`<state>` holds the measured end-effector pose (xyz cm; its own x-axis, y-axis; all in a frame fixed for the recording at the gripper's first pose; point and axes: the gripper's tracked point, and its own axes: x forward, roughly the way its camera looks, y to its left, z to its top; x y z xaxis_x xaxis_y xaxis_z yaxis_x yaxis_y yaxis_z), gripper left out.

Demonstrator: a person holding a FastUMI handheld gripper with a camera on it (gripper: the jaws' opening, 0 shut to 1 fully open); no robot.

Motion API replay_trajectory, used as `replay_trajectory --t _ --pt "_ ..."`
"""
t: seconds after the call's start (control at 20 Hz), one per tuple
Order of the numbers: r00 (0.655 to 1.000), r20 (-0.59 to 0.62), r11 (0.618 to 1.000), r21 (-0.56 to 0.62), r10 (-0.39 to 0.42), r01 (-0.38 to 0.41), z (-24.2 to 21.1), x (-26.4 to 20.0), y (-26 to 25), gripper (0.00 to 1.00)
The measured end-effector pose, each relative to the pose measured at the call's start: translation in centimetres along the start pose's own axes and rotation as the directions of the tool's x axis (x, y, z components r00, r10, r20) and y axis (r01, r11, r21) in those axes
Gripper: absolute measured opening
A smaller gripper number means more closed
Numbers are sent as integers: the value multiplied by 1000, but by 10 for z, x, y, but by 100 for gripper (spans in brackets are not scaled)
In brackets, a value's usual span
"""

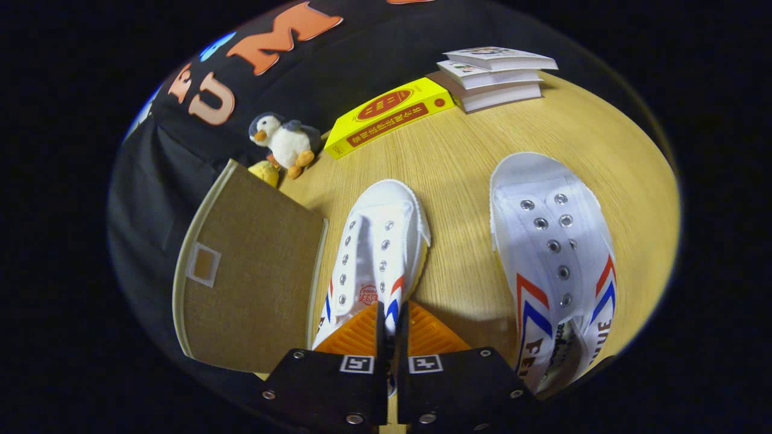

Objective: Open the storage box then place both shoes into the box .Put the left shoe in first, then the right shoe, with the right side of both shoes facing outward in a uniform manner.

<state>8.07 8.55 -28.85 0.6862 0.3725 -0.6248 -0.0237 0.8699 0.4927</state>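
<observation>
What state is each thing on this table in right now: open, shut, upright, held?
Storage box: lid shut.
Shoe nearest the box: upright, unlaced, its side wall pinched by the gripper.
Other shoe: upright, unlaced, free.
Yellow book: flat, closed.
Stacked books: closed.
Penguin toy: upright.

Gripper (392, 325) fingers nearly together, pointing down.

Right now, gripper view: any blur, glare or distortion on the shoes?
Gripper view: fisheye bends the table edge and stretches the right-hand shoe; both shoes sharp, no glare beyond glinting eyelets; soft shadow on the wood ahead of the gripper, its jaws nearly closed on the rim of the shoe beside the box.
</observation>
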Motion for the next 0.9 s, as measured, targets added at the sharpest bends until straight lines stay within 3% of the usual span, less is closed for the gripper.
replay_trajectory --t 0.1,0.3,0.45,0.7,0.9 --pt "1000 19 999 51 9 -10 4 -8 -1 1" --pt "995 83 996 70 52 -58 26 -37 16 0" --pt "987 157 999 4 44 -45 44 -77 44 0" --pt "956 276 994 -9 103 -105 72 -135 119 0" --pt "942 290 985 -15 170 -173 65 -145 191 0"
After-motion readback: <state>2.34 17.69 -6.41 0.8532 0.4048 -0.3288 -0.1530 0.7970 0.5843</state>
